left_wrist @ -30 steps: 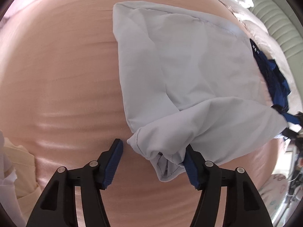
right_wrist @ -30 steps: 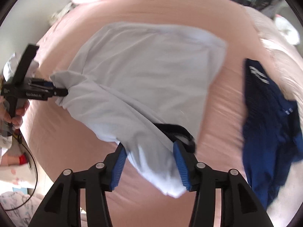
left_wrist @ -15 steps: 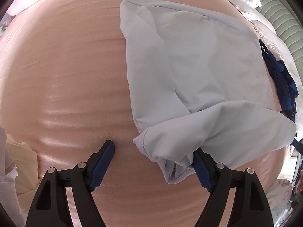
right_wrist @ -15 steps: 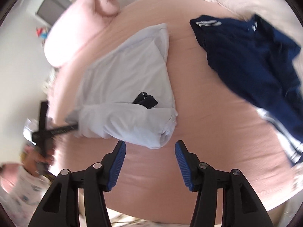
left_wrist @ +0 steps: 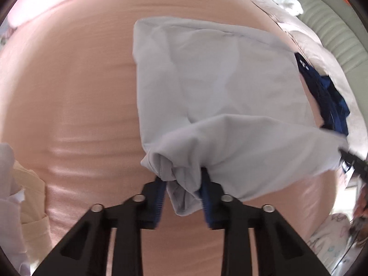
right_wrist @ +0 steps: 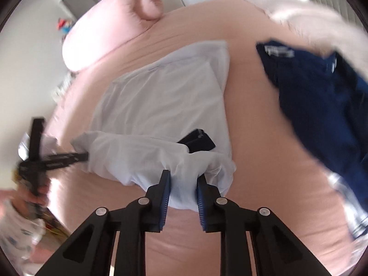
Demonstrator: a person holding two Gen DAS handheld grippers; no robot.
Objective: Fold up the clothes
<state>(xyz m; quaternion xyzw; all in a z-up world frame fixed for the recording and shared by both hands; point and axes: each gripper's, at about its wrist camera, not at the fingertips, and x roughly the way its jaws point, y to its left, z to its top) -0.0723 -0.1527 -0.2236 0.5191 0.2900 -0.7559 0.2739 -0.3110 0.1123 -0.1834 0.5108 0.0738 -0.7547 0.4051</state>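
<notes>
A pale blue garment [left_wrist: 220,96] lies part-folded on the pink bed [left_wrist: 69,96], its near edge rolled over. My left gripper [left_wrist: 182,185] is shut on the bunched near-left corner of that rolled edge. My right gripper [right_wrist: 182,187] is shut on the other end of the rolled edge of the same pale blue garment [right_wrist: 161,105]. A black label or patch [right_wrist: 197,140] shows where the fold opens. In the right wrist view the left gripper [right_wrist: 78,156] appears from the side, held by a hand.
A dark navy garment [right_wrist: 322,105] lies spread on the bed to the right, also visible as the navy garment [left_wrist: 331,99] past the pale one. A pink pillow [right_wrist: 110,30] sits at the bed's head. Cream and white cloth [left_wrist: 25,195] is piled at the left edge.
Both grippers were open around the rolled edge; now each has closed on it. The right gripper moved in onto the fold's end, and the bunched cloth has lifted slightly.
</notes>
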